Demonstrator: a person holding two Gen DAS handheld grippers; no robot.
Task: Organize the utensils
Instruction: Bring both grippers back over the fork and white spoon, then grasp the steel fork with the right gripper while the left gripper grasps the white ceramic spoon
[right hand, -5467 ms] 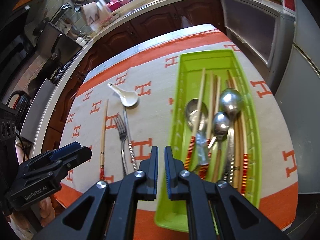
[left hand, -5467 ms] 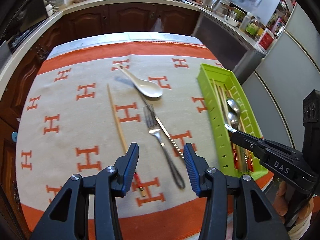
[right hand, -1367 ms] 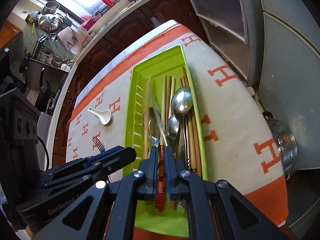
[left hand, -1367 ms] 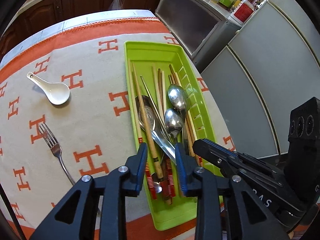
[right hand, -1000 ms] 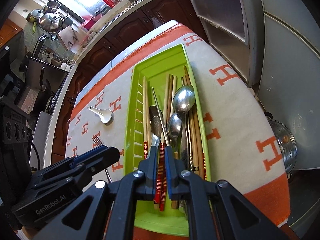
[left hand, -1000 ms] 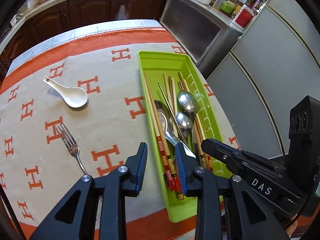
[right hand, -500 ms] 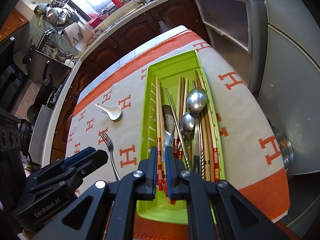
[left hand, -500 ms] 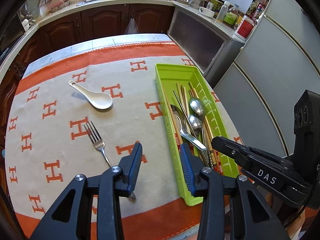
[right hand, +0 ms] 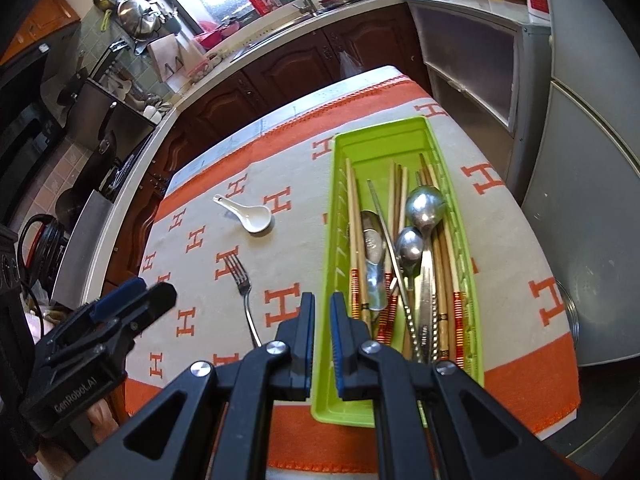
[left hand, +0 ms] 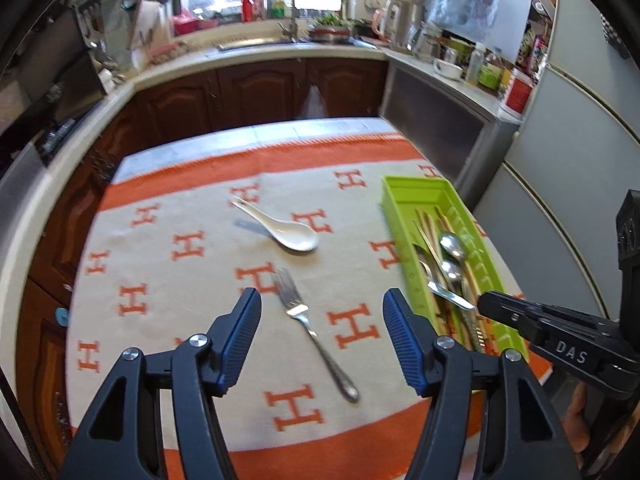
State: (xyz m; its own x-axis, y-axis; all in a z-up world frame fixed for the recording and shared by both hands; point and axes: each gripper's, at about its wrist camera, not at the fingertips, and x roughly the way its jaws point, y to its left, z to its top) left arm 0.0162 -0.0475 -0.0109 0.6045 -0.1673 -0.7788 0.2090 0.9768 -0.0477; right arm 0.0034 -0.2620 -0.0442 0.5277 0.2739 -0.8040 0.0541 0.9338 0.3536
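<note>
Left wrist view: the left gripper (left hand: 322,316) has just been opening and now stands wide, nothing between its blue pads; a second ago it was narrow and hung over the near end of the green tray (left hand: 402,200), and now it has swung left so the fork (left hand: 310,330) on the orange-and-beige cloth (left hand: 180,280) lies between its fingers in the picture, untouched. The white ceramic spoon (left hand: 290,234) lies beyond the fork, where it lay before. In the right wrist view the right gripper (right hand: 322,320) keeps its jaws nearly closed on nothing, above the tray's near left wall. Chopsticks (right hand: 358,240), metal spoons (right hand: 424,204) and a knife all rest in the tray, the last chopstick already inside it.
</note>
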